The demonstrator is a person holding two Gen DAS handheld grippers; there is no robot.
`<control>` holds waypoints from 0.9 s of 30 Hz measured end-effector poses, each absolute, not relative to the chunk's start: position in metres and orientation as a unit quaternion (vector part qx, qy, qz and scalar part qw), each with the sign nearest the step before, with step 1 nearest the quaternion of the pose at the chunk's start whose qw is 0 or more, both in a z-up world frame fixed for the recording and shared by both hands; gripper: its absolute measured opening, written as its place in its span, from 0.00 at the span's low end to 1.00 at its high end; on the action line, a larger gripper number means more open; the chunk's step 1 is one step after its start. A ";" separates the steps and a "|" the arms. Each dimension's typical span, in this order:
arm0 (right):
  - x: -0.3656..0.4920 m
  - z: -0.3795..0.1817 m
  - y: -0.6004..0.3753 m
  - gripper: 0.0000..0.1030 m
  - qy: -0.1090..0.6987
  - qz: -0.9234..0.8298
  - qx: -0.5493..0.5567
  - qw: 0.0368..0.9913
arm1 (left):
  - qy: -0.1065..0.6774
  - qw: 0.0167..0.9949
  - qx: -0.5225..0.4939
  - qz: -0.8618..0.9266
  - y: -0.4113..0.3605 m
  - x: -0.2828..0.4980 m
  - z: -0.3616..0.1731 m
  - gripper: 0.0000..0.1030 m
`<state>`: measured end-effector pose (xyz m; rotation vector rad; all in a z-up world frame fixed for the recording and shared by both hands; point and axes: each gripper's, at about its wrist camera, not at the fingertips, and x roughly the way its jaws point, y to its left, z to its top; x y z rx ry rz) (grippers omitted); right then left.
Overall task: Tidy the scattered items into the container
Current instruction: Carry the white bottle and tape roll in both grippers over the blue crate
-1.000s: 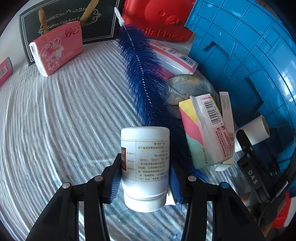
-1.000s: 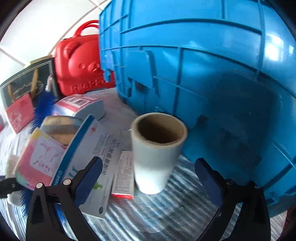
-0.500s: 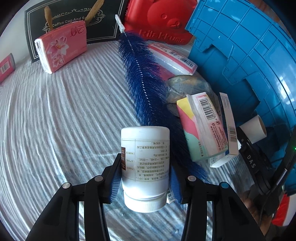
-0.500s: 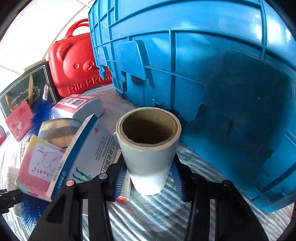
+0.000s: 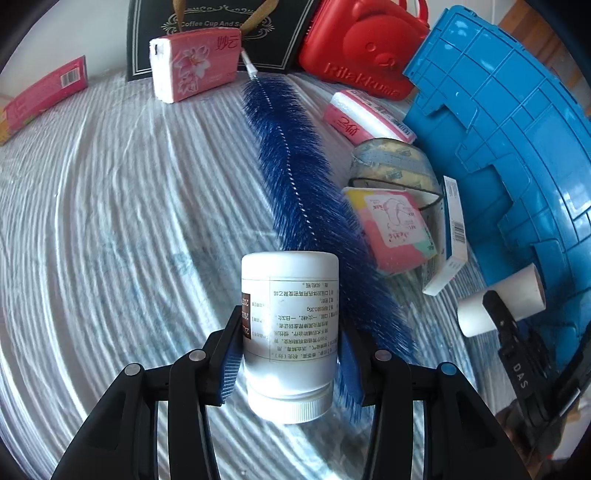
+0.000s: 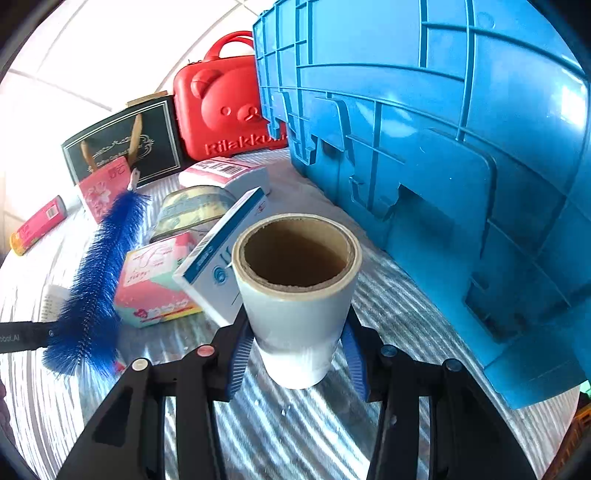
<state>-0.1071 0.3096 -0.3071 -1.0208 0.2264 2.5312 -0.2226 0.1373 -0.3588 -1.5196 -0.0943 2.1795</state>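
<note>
The blue plastic crate (image 6: pixel 461 177), ribbed and tilted over the striped cloth (image 5: pixel 110 221), fills the right of both wrist views and serves as landmark for everything else. Compared with a second ago, it sits farther off in the right wrist view, and the roll has risen with the right gripper, whose pads stood wide apart around it then. The left gripper's view has pulled back too, with more of the black gift bag (image 5: pixel 207 22) and red bear case (image 5: pixel 369 48) now showing behind the crate's far corner.

The long blue bottle brush (image 5: pixel 295 173) lies left of the crate, running away from the cameras. Between brush and crate cluster a pink-and-yellow box (image 5: pixel 395 229), a round tin (image 5: pixel 391 162), a blue-and-white carton (image 6: pixel 221 258) and a pink tissue pack (image 5: pixel 365 118).

The roll of clear film (image 6: pixel 299 295), a cardboard-cored tube wrapped in pale glossy film, stands open end up just in front of the crate's near wall, clamped by the right gripper (image 6: pixel 295 354), which points level toward the crate.

The white pill bottle (image 5: pixel 290 332), cap toward the camera and label text inverted, is clenched in the left gripper (image 5: pixel 288 354), held left of the brush, well apart from the crate.
</note>
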 end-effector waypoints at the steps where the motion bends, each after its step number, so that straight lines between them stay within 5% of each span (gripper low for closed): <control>1: -0.103 -0.303 0.306 0.43 0.077 0.907 -0.367 0.191 | -0.037 0.237 -0.555 0.797 0.132 -0.217 -0.356 0.43; 27: -0.032 -0.153 0.253 0.43 -0.019 0.942 -0.334 0.013 | -0.109 0.173 -0.501 0.841 0.028 -0.107 -0.208 0.44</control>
